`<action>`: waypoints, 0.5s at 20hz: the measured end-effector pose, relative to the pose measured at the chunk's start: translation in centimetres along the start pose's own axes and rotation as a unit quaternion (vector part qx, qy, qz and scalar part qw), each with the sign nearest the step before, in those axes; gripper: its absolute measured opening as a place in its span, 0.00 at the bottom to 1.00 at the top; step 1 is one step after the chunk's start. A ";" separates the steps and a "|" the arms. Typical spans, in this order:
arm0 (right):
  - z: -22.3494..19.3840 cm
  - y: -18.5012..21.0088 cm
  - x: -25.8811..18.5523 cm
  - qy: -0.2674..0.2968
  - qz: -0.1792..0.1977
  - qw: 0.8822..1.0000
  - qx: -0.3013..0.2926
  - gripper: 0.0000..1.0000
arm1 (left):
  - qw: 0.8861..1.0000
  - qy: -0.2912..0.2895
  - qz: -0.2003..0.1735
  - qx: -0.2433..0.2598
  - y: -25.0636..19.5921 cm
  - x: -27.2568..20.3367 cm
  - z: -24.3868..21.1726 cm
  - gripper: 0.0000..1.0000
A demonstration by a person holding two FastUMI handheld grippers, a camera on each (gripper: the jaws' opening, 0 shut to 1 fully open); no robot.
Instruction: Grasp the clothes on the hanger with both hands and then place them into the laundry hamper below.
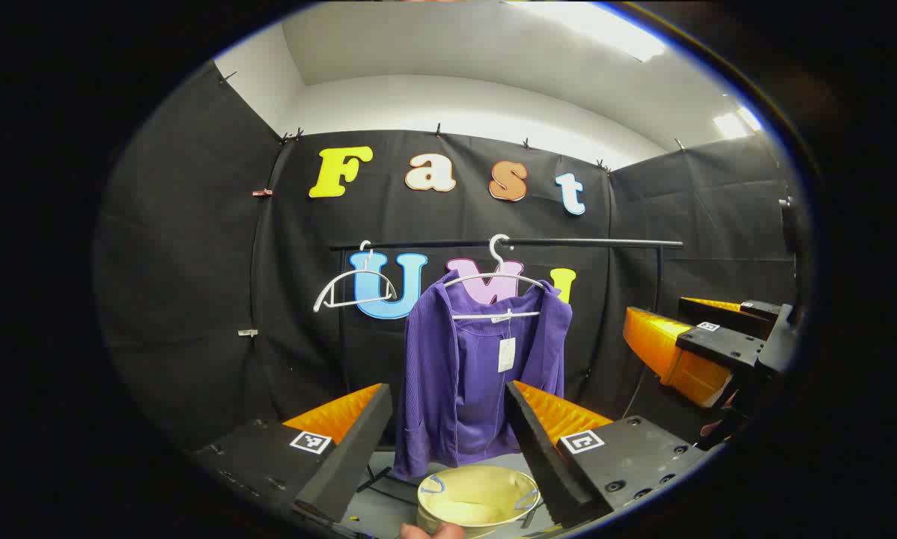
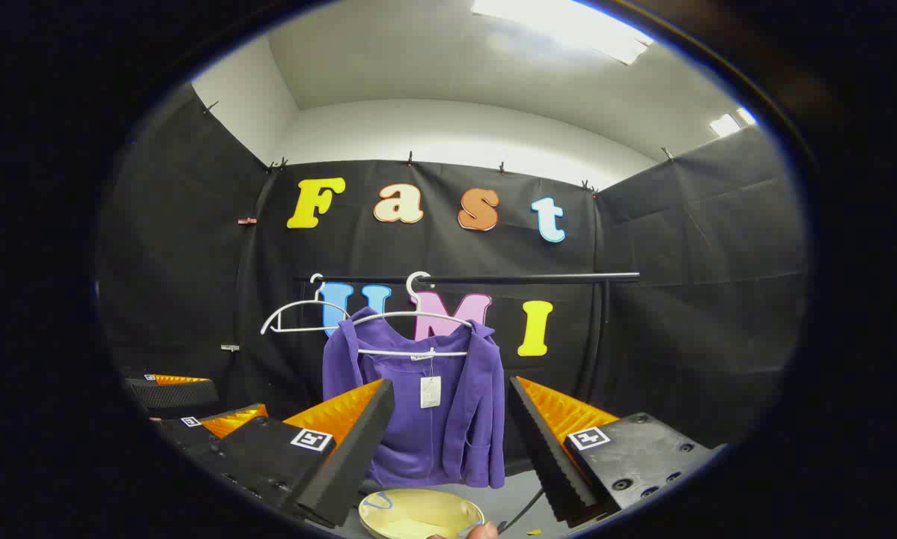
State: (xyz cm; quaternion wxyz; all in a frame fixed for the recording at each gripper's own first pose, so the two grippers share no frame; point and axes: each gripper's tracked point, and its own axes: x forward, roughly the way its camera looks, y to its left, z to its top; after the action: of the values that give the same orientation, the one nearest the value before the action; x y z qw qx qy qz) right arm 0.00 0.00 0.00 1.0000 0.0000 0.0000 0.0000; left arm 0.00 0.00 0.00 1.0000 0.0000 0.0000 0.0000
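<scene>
While both grippers' fingers (image 1: 359,434) (image 2: 362,442) stand apart, ribbed purple jacket (image 1: 456,374) drapes above round hamper (image 1: 478,498).

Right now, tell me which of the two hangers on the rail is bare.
The left-hand white hanger, hanging empty; the other hanger carries the purple jacket.

An empty white hanger (image 1: 351,288) hooks over a black rail (image 1: 508,242) ahead of the gripper and up to its left. Ceiling lights (image 1: 613,26) glow overhead. Grey floor (image 1: 381,501) lies below.
</scene>
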 end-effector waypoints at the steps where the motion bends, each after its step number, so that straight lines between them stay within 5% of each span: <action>1: 0.0 -0.1 0.0 -0.001 -0.003 1.000 -0.001 0.98 | 1.000 0.000 0.000 0.000 0.0 0.1 0.1 0.95; 10: -0.4 -0.8 -0.2 0.001 -0.015 1.000 -0.010 0.98 | 1.000 0.003 -0.007 0.004 -0.5 0.1 -0.1 0.95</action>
State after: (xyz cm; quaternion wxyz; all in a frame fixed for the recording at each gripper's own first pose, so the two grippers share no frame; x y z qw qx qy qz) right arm -0.17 -0.78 -0.44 0.9998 -0.0105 0.0010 -0.0145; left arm 0.08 -0.46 -0.12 1.0000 0.0041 0.0030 -0.0074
